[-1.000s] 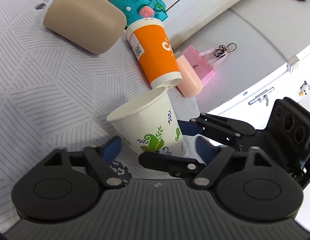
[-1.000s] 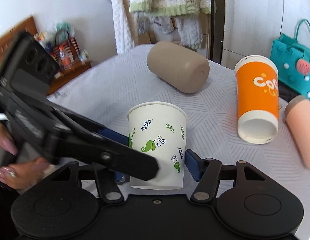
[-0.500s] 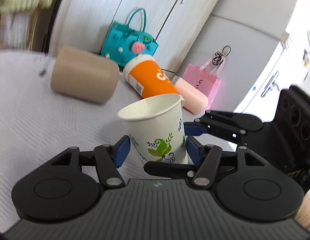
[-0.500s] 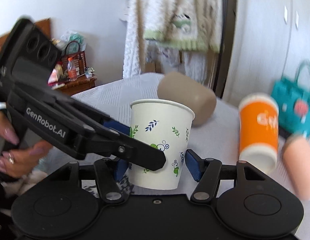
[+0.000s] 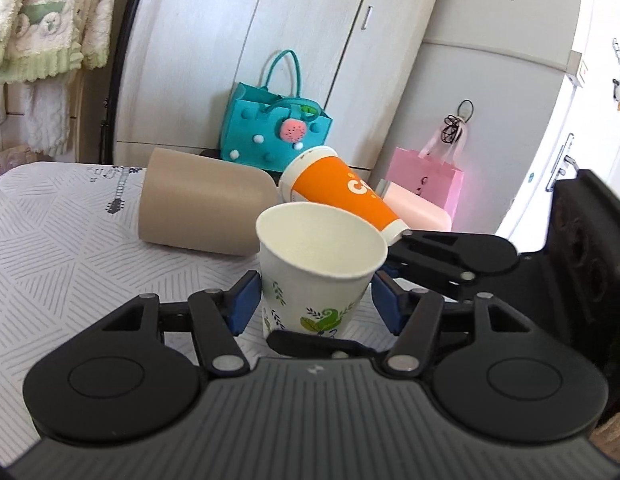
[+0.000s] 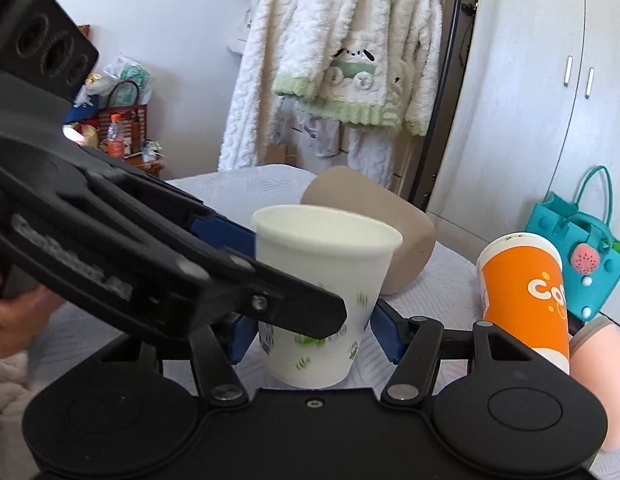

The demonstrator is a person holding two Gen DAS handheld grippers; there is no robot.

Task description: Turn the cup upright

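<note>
- cup (image 5: 310, 276), the white paper one with leaf print, now has its mouth up; a second ago it leaned over above the table (image 5: 50, 248), so the flip looks nearly done.
- left hand-held gripper (image 5: 314, 306) has swung level; its blue pads (image 5: 246, 300) sit at the cup's sides, apparently clamped on it.
- right hand-held gripper (image 6: 310, 336) flanks the cup too, pads slightly apart from the wall.
- whether the base rests on the table i cannot tell.
- beige cup (image 5: 202, 216) and orange cup (image 5: 342, 196) lie on their sides behind.

Cup base: the white leaf-printed paper cup (image 6: 322, 292) has its left lower side hidden behind the black left gripper (image 5: 316, 306).
Print: blurred.
</note>
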